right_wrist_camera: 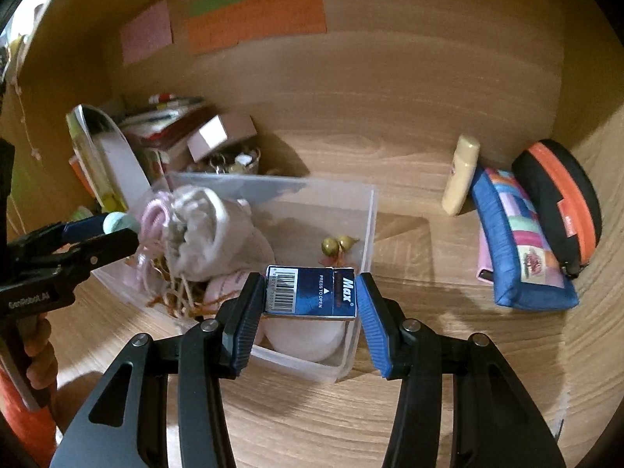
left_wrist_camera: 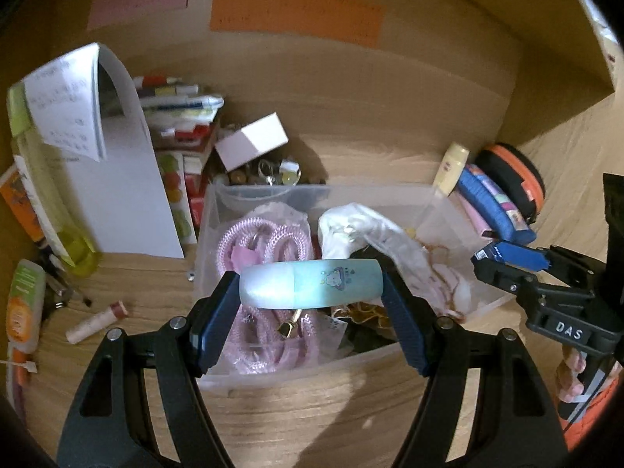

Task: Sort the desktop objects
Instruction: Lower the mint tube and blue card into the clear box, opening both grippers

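Observation:
My left gripper (left_wrist_camera: 311, 288) is shut on a pale teal tube with a cartoon print (left_wrist_camera: 312, 288), held crosswise above the clear plastic bin (left_wrist_camera: 218, 202). The bin holds pink cords (left_wrist_camera: 269, 241), a white cloth pouch (left_wrist_camera: 366, 230) and small trinkets. My right gripper (right_wrist_camera: 310, 292) is shut on a small blue "Max" staple box (right_wrist_camera: 311, 292), held over the bin's near right corner (right_wrist_camera: 351, 366). The right gripper also shows in the left wrist view (left_wrist_camera: 507, 265), the left one in the right wrist view (right_wrist_camera: 105, 230).
Right of the bin lie a cream tube (right_wrist_camera: 461, 173), a blue patchwork pouch (right_wrist_camera: 518, 249) and an orange-black case (right_wrist_camera: 561, 202). At the left stand papers (left_wrist_camera: 117, 179), a box (left_wrist_camera: 253, 140), pens and a lip balm (left_wrist_camera: 97, 321). Wooden walls enclose the desk.

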`<state>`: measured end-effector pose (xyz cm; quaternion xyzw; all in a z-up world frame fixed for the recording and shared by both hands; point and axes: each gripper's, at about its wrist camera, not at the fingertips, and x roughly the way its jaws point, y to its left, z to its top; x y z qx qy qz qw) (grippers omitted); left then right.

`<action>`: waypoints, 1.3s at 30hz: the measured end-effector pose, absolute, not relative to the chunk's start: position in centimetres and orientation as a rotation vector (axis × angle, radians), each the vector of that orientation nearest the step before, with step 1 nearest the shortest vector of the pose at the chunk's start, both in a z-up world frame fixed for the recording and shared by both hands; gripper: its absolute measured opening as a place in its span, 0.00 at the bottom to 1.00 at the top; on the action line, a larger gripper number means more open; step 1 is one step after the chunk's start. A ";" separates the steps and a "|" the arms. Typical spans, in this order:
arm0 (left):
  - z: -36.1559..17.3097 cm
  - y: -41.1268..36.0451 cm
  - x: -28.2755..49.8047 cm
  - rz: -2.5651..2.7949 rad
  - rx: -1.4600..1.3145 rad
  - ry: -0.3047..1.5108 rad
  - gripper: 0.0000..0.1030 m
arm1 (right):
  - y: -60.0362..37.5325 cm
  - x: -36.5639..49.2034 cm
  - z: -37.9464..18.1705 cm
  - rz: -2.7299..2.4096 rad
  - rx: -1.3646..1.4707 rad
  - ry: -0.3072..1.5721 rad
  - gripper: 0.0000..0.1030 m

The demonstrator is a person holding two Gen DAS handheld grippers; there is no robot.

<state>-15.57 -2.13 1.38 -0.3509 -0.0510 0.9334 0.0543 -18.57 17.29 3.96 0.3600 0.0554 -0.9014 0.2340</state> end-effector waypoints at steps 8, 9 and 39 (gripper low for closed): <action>0.0 -2.5 -16.7 2.777 -1.127 -0.192 0.71 | 16.2 -18.9 3.1 -2.474 0.981 0.225 0.43; 0.0 -2.5 -16.6 2.775 -1.130 -0.186 0.71 | 16.1 -19.0 2.9 -2.468 0.987 0.231 0.43; 3.3 -0.9 -12.7 2.958 -0.999 0.010 0.89 | 16.5 -15.4 5.4 -2.495 0.927 0.231 0.74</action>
